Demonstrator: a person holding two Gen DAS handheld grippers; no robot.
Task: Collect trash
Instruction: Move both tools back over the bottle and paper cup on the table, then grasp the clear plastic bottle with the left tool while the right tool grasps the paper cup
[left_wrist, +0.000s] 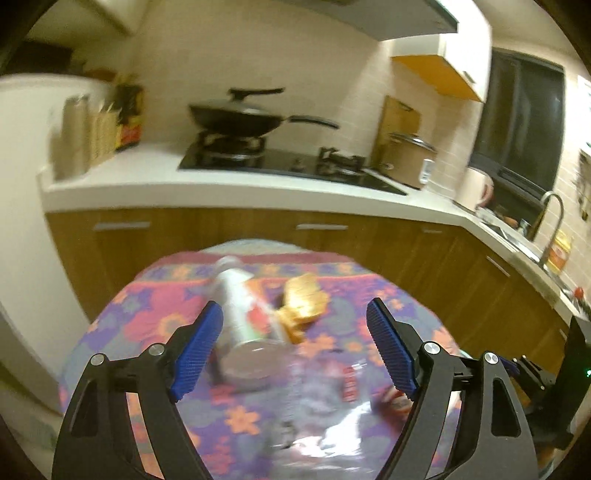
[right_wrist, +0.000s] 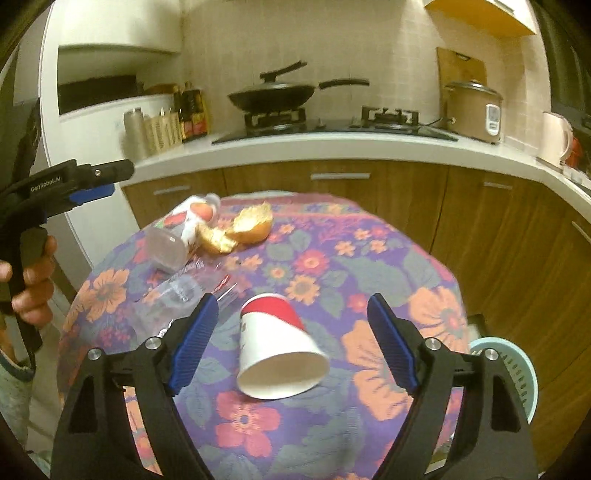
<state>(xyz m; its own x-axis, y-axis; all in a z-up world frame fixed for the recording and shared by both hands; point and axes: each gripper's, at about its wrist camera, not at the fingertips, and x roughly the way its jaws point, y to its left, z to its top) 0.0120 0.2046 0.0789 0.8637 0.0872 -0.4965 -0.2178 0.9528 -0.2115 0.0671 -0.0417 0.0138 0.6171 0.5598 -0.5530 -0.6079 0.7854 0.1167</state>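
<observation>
A red-and-white paper cup (right_wrist: 279, 354) lies on its side on the flowered tablecloth (right_wrist: 369, 266), between the open jaws of my right gripper (right_wrist: 291, 321). A clear plastic bottle with a red-and-white label (left_wrist: 242, 321) (right_wrist: 177, 236) lies on its side at the far left. Orange peel (left_wrist: 303, 306) (right_wrist: 240, 229) lies beside it. A crumpled clear plastic wrapper (left_wrist: 325, 406) (right_wrist: 184, 295) lies nearer. My left gripper (left_wrist: 295, 325) is open above the bottle and wrapper; it also shows in the right wrist view (right_wrist: 92, 184), held in a hand.
A light blue bin (right_wrist: 513, 376) stands by the table's right edge. Behind the table runs a kitchen counter (right_wrist: 332, 144) with a stove, a black wok (right_wrist: 273, 96), a rice cooker (right_wrist: 472, 110), and a sink (left_wrist: 517, 236) at right.
</observation>
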